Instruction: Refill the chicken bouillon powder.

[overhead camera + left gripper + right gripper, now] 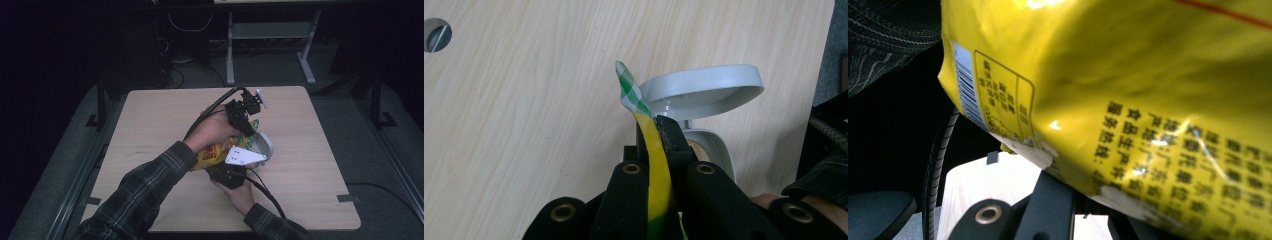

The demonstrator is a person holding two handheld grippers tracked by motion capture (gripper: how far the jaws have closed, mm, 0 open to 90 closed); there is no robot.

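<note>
The left gripper (246, 116), jaws clamped on the top edge of the yellow snack bag (216, 151), and the right gripper (227, 175), jaws shut on its bottom, hold it over the open-lidded grey bin (266, 144) mid-counter (150, 125); next comes, I judge, tipping or releasing it inside.

I counted two grippers in play: the left gripper (245, 116) just beyond the right gripper (235, 167). Between them I had one snack bag (220, 149), yellow with a green checked end, and both pairs of jaws were closed on it. Just past the left gripper's jaws I saw one small grey bin (704, 95), with one lid, tipped up. Under both grippers lay one wooden table (150, 120). Two plaid sleeves came in behind the grippers, one per hand.
</note>
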